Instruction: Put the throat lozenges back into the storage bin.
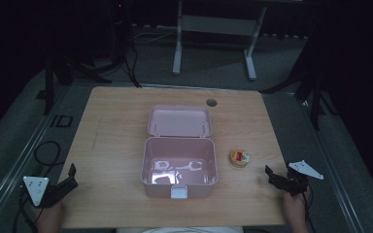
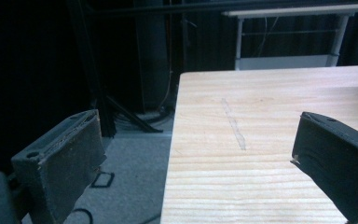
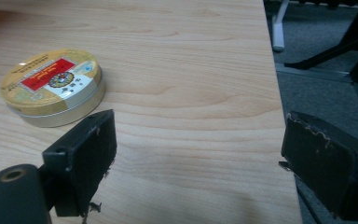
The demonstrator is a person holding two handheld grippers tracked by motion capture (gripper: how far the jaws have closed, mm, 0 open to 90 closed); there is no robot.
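At the middle of the wooden table (image 1: pixel 111 141) sits a pink plastic box (image 1: pixel 178 167), its hinged lid (image 1: pixel 179 121) thrown back flat behind it. Just right of the box lies a small round yellow tin (image 1: pixel 239 158) with a red label. Both tools hover at the near corners: the left gripper (image 1: pixel 71 175) and the right gripper (image 1: pixel 270 175) each have jaws spread apart, empty.

Dim rm, grey floor (image 1: pixel 213 68), prob. white-legged desk (image 1: pixel 213 24).
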